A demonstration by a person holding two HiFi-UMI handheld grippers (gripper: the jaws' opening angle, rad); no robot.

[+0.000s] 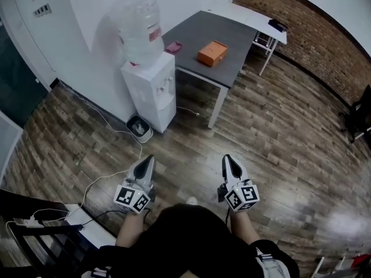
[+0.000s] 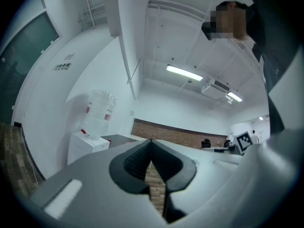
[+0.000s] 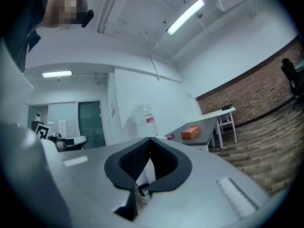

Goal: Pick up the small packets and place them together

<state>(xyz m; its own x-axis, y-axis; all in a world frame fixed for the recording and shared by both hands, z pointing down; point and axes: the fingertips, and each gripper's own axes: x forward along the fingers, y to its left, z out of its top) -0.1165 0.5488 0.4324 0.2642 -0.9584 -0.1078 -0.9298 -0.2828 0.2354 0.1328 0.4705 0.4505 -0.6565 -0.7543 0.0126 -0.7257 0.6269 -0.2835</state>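
**Head view: both grippers clenched and empty, packet far ahead on table**

Head view, read w/ the two gripper views. L gripper [image 1: 151, 158] and R gripper [image 1: 228, 158] are held side by side above the wood floor [image 1: 278, 132], both pointing fwd. In each gripper view the jaws meet at the tips w/ nothing between them, so both are clenched and carry nothing.

Ahead of L gripper stands a white water dispenser [image 1: 152, 91] w/ a clear bottle [image 1: 138, 30] inverted on top; its water level can't be read. At the dispenser's foot, on the side nearer L gripper, a small bin [image 1: 139, 128] holds sth. pale that can't be identified.

Well ahead of R gripper is a grey table [image 1: 226, 30]. On it sit:
- a closed orange box [image 1: 212, 53], contents hidden;
- a small pink packet [image 1: 173, 47], left of the box and apart from it (id. uncertain at this range).

Both grippers are well apart from the table and the packet.
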